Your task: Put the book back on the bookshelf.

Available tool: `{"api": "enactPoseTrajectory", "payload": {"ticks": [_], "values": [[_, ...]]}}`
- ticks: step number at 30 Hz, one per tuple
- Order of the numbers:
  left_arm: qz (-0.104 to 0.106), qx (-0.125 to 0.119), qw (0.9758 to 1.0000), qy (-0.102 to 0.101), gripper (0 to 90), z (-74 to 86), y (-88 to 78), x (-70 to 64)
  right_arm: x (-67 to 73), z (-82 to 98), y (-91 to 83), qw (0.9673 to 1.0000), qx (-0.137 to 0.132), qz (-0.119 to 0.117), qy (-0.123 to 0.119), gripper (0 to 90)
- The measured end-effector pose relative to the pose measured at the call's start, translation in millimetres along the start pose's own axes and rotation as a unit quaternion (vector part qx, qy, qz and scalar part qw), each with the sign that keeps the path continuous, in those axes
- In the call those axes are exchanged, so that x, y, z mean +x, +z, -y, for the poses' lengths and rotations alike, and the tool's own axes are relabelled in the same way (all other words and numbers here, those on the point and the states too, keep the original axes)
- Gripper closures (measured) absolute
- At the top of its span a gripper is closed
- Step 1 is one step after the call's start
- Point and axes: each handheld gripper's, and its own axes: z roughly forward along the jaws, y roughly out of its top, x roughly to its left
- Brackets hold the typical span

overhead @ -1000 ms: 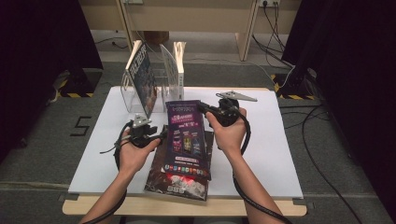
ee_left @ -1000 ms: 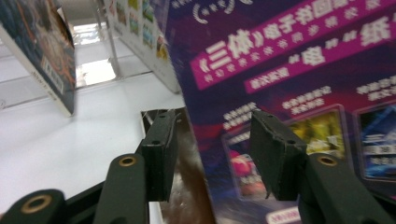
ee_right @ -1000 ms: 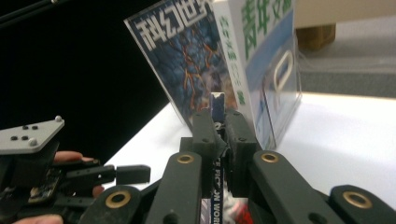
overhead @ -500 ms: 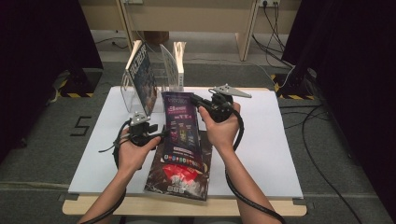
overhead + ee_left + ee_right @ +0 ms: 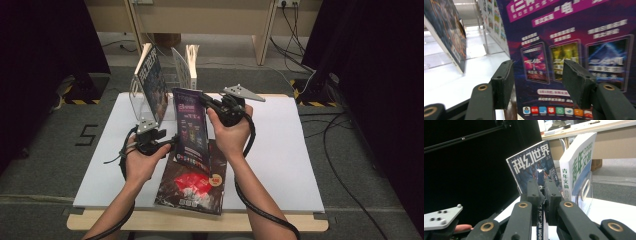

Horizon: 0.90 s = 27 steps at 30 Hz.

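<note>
One magazine (image 5: 191, 127) is lifted, pinched in your right claw (image 5: 207, 102); left claw (image 5: 170, 144) has just spread open. Next, steer it into the rack (image 5: 176, 80).

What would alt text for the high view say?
The right tongs grip the top edge of a glossy purple magazine, standing it up on a white table. The open left tongs sit beside it, before a clear acrylic magazine rack.
</note>
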Motion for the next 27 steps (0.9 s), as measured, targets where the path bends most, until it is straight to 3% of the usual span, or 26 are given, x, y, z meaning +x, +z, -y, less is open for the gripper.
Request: {"api": "enactPoseTrajectory", "payload": {"ticks": [5, 19, 27], "values": [[0.013, -0.012, 0.9998, 0.003, 42.4, -6.5, -3.9, -7.9, 5.1, -2.1, 3.9, 1.0000, -0.003, -0.004, -0.001, 84.9], [0.008, -0.022, 0.9997, 0.008, 42.4, -9.3, -4.7, -11.3, 11.2, -3.6, 6.5, 0.9998, -0.017, -0.007, -0.008, 84.9], [0.016, -0.044, 0.9989, 0.007, 42.0, -12.5, -9.6, -17.8, 15.3, -6.0, 10.6, 0.9995, -0.027, -0.005, -0.014, 84.9]]}}
